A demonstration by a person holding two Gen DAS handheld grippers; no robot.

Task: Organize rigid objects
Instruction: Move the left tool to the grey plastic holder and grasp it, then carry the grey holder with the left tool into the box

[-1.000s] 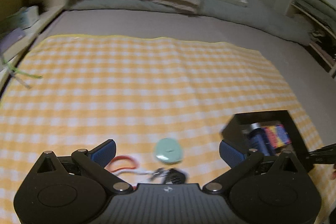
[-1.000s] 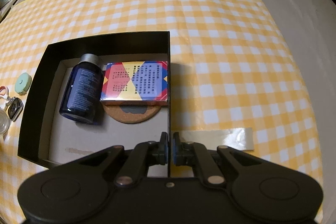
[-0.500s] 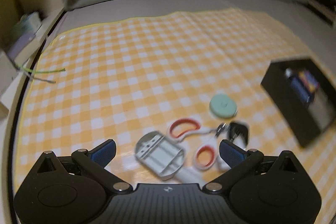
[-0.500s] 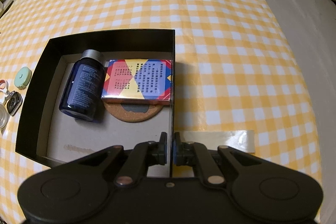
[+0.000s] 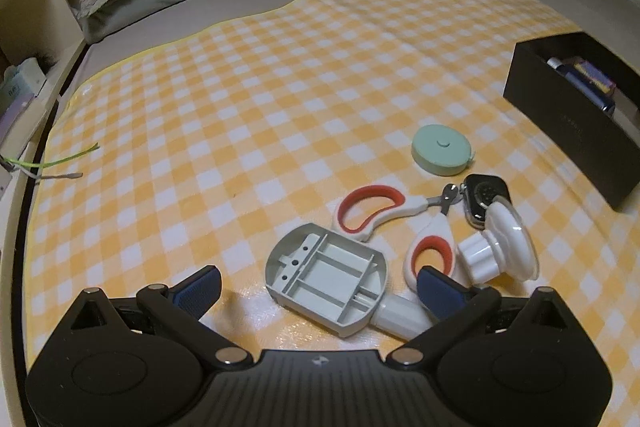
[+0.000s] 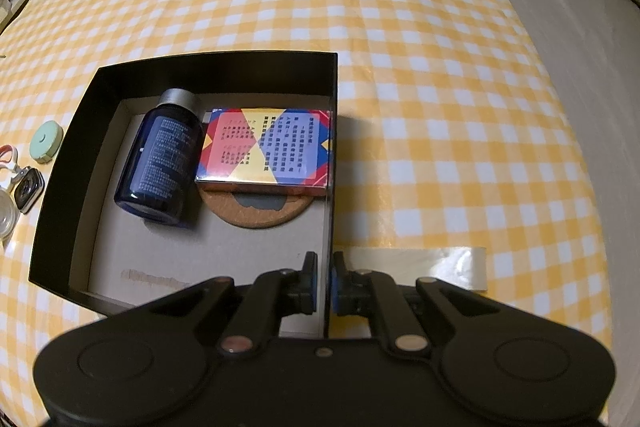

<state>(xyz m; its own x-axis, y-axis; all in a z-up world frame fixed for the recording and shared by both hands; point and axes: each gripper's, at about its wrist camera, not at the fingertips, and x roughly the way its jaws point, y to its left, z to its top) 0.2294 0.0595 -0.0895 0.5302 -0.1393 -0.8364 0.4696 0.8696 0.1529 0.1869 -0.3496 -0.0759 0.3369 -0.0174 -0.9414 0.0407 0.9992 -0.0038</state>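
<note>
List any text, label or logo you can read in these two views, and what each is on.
Nothing can be quoted.
Colourful box: columns of characters, too small to read.
Blue bottle: white label print, too fine to read.
Black box: faint marking on outer wall, illegible.
Left claw: small emblem on the body, not lettering.

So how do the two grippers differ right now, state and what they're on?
The left gripper has its jaws wide and just beginning to close, the grey compartment tray lying between them untouched; the right gripper is shut on the black box, pinching its right wall. The left hangs over loose items on the checked cloth; the right sits at the box's near corner. Both point steeply downward.
</note>
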